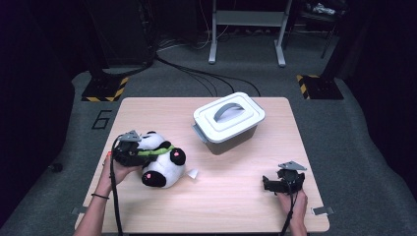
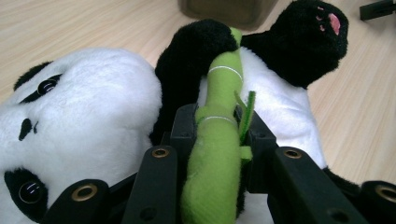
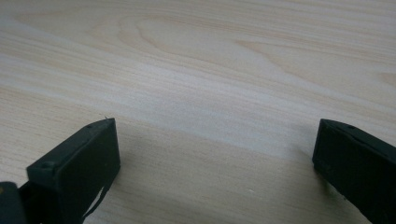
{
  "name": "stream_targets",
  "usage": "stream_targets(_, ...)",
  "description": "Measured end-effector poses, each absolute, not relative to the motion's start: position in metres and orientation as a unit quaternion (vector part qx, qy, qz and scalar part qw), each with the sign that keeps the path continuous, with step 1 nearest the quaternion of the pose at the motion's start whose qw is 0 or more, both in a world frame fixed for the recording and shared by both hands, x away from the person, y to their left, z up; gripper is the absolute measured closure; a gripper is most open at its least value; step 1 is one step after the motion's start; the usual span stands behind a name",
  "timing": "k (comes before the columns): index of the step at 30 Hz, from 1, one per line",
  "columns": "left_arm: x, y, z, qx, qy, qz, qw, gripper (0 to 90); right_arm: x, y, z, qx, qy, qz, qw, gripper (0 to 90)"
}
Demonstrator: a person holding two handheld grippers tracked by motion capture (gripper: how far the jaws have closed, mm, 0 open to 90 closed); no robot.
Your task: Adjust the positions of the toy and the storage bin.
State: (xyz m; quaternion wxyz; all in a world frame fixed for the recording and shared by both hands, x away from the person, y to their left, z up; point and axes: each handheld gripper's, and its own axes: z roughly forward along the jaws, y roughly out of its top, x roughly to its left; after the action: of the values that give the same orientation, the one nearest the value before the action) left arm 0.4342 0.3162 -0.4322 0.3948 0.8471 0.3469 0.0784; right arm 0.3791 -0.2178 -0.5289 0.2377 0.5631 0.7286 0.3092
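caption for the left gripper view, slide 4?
Left gripper clamped on the green bamboo stalk of a plush panda lying on the wooden table.

We see a black-and-white panda [image 1: 164,164] with pink paw pads and glossy black eyes, hugging a lime-green bamboo [image 2: 219,135] ringed with thin white stitching. The tabletop [image 1: 231,196] is pale wood with a streaky grain. The box [image 1: 228,129] is grey-brown under a white lid [image 1: 246,118] with a grey handle. The floor [image 1: 354,128] is grey, with yellow-and-black hazard stripes.
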Motion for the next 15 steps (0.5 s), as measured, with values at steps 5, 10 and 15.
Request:
stream_targets(5, 0.433, 0.319, -0.432, 0.837, 0.360, 0.078, 0.404, 58.7, 0.379, -0.218, -0.529, 0.563, 0.728, 0.310, 0.238, 0.0)
stream_targets(10, 0.420, 0.324, -0.420, 0.816, 0.386, 0.108, 0.418, 26.1, 0.379, -0.218, -0.529, 0.563, 0.729, 0.310, 0.238, 0.0)
stream_targets(15, 0.398, 0.340, -0.411, 0.801, 0.408, 0.133, 0.418, 17.4, 0.379, -0.218, -0.529, 0.562, 0.729, 0.310, 0.237, 0.0)
